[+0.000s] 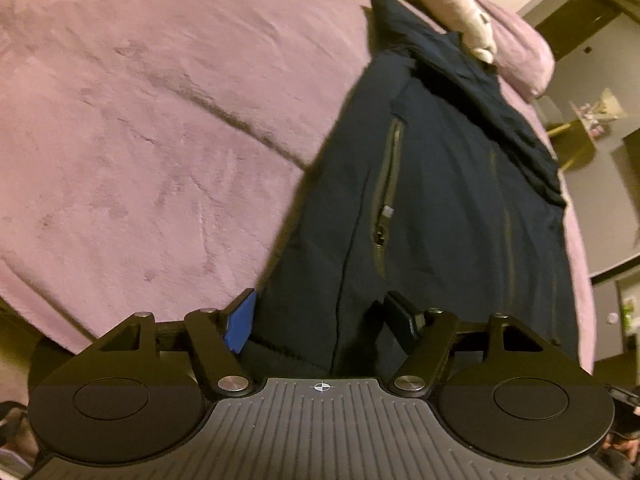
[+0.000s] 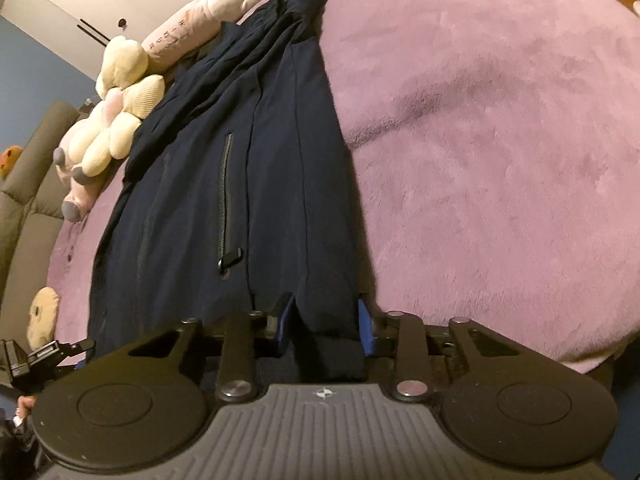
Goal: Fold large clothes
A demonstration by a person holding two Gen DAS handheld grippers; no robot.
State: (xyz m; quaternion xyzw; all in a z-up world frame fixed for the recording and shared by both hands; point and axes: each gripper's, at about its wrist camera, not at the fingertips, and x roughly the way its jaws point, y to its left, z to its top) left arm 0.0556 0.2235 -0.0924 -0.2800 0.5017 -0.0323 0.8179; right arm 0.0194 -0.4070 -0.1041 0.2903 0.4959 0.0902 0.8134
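Observation:
A dark navy jacket [image 1: 440,184] lies lengthwise on a purple bed cover [image 1: 140,120], its sides folded in, a zip pocket [image 1: 386,196] facing up. My left gripper [image 1: 322,320] is open, its jaws wide apart over the jacket's near hem, with a blue pad [image 1: 240,326] at the left edge. In the right wrist view the jacket [image 2: 240,184] runs away from me. My right gripper [image 2: 326,322] has its jaws on either side of the hem's right folded part, with fabric between the blue pads [image 2: 366,330]. I cannot tell if it grips.
Plush toys [image 2: 120,120] lie along the jacket's far side by a grey padded headboard [image 2: 28,184]. A long pink plush [image 2: 208,16] lies near the collar. The bed edge falls off at the right in the left wrist view [image 1: 580,264]. The other gripper shows in the right wrist view at the bottom left [image 2: 36,360].

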